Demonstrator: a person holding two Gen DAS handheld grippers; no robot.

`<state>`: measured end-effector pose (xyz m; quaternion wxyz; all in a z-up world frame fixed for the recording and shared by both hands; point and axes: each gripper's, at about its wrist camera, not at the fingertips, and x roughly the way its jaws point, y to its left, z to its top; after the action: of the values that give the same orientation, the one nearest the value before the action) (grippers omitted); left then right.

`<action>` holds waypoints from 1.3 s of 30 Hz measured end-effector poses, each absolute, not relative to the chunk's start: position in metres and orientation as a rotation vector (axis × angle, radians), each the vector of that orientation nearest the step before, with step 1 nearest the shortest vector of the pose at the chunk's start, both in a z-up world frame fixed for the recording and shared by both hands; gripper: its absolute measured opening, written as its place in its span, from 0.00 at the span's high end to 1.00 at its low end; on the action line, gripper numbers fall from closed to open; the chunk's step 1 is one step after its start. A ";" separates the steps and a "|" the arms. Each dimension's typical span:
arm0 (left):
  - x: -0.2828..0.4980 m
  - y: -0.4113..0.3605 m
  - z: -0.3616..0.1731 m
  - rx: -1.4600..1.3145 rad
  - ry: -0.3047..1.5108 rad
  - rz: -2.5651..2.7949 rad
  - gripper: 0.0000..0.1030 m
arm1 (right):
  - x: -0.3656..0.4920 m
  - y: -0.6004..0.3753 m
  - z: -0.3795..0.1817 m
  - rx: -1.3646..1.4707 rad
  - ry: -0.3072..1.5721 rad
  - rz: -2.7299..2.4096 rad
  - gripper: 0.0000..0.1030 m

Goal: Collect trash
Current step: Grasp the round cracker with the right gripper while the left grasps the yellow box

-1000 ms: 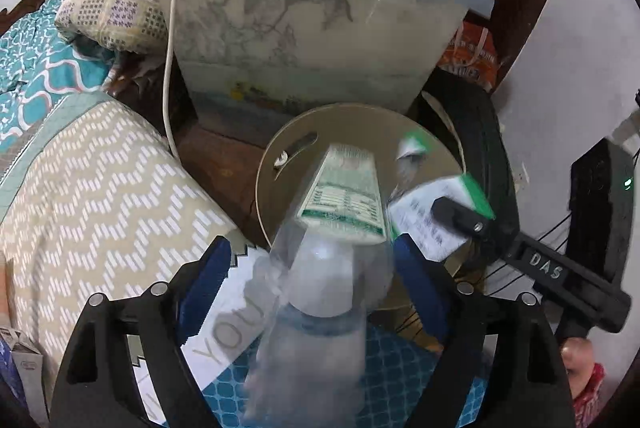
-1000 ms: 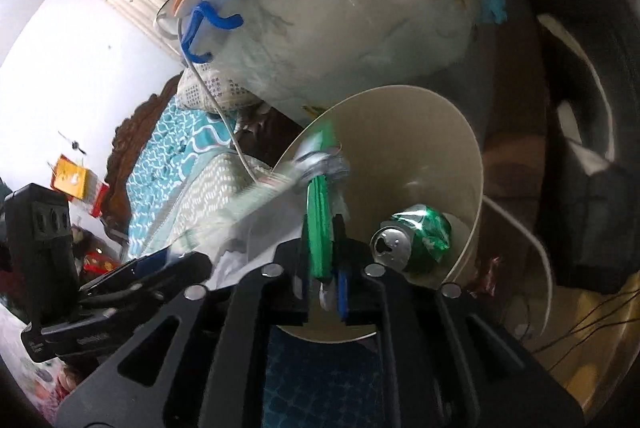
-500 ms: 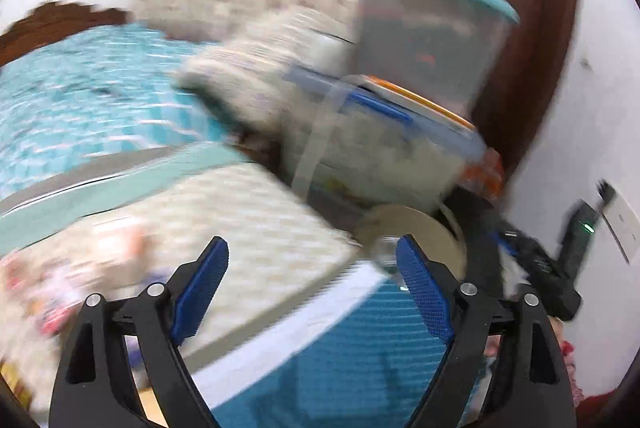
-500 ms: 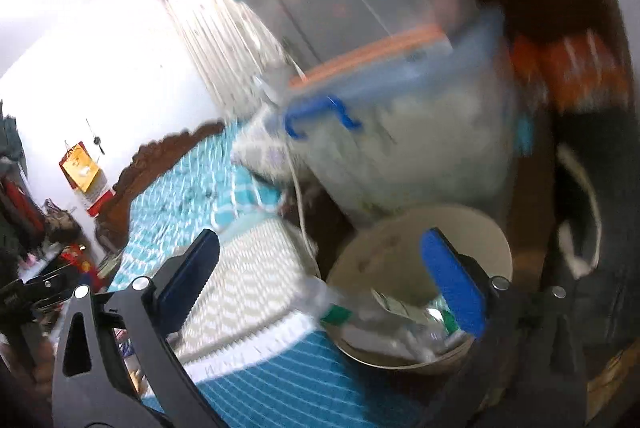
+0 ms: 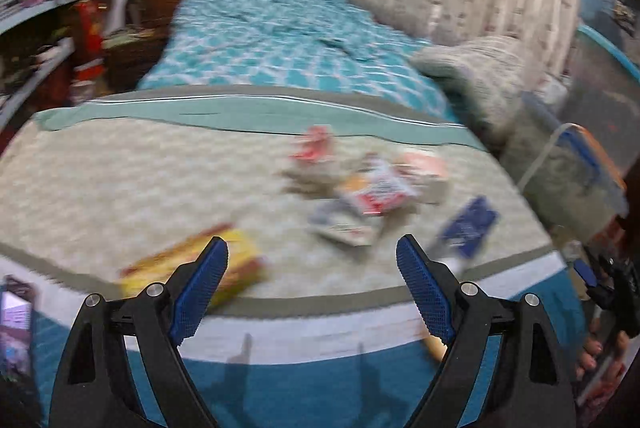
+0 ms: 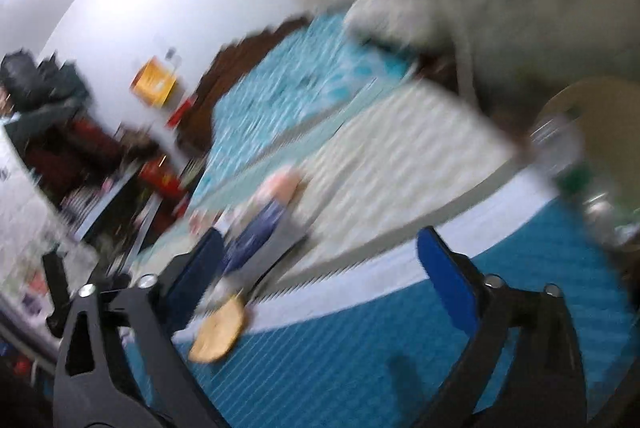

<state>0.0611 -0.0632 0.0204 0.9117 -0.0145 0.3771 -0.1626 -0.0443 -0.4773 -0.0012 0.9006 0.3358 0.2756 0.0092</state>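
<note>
My left gripper (image 5: 312, 288) is open and empty, hovering over the foot of the bed. Ahead of it, blurred litter lies on the beige blanket (image 5: 120, 188): a yellow box (image 5: 192, 268), red-and-white wrappers (image 5: 376, 192), a red packet (image 5: 316, 144) and a blue packet (image 5: 468, 224). My right gripper (image 6: 324, 276) stands wide with its jaws closing and nothing between them. That blue packet (image 6: 260, 228) lies just beyond its left pad. At the right edge of the right wrist view, the beige bin (image 6: 580, 100) holds a clear bottle (image 6: 560, 148) and a can (image 6: 600, 208).
Stacked plastic storage boxes (image 5: 580, 164) and a pillow (image 5: 480, 68) stand right of the bed. Cluttered shelves (image 5: 48, 40) line the left wall. A tan round object (image 6: 218, 328) sits at the mattress edge. A hand (image 5: 592, 352) shows low on the right.
Both grippers swung away from the bin toward the bed. The left let go of the clear bottle, which now lies in the bin. The right, shut on a green scrap, opened and is empty.
</note>
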 end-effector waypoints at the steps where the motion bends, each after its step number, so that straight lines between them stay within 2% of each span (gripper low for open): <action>1: 0.064 -0.050 0.021 -0.033 0.775 -0.310 0.20 | -0.034 -0.465 -0.007 0.697 0.609 0.061 0.19; 4: 0.066 -0.011 0.018 -0.031 0.773 -0.247 0.19 | -0.011 -0.438 -0.020 0.711 0.698 0.162 0.29; 8: 0.075 0.018 0.007 -0.002 0.797 -0.236 0.08 | 0.015 -0.409 -0.036 0.707 0.780 0.255 0.40; 10: 0.083 0.020 -0.003 0.027 0.838 -0.258 0.08 | 0.027 -0.398 -0.044 0.700 0.817 0.277 0.47; 19: 0.108 -0.003 -0.046 0.184 0.932 -0.359 0.08 | 0.056 -0.363 -0.062 0.692 0.905 0.336 0.59; 25: 0.109 -0.010 -0.058 0.245 0.927 -0.367 0.09 | 0.065 -0.345 -0.068 0.664 0.928 0.335 0.63; 26: 0.107 -0.011 -0.059 0.252 0.922 -0.371 0.11 | 0.065 -0.344 -0.069 0.662 0.930 0.337 0.64; 29: 0.095 -0.017 -0.059 0.289 0.898 -0.374 0.33 | 0.065 -0.338 -0.071 0.654 0.937 0.346 0.71; 31: 0.087 -0.022 -0.060 0.320 0.883 -0.364 0.35 | 0.065 -0.335 -0.073 0.663 0.947 0.355 0.76; 38: 0.063 -0.039 -0.053 0.324 0.878 -0.395 0.41 | 0.052 -0.318 -0.073 0.663 0.955 0.377 0.78; 39: 0.056 -0.043 -0.052 0.305 0.888 -0.424 0.51 | 0.050 -0.317 -0.074 0.665 0.955 0.379 0.78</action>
<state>0.0562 -0.0427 -0.0521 0.8702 0.1458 0.4248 -0.2027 0.0502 -0.3166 -0.0739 0.8186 0.3120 0.4482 0.1779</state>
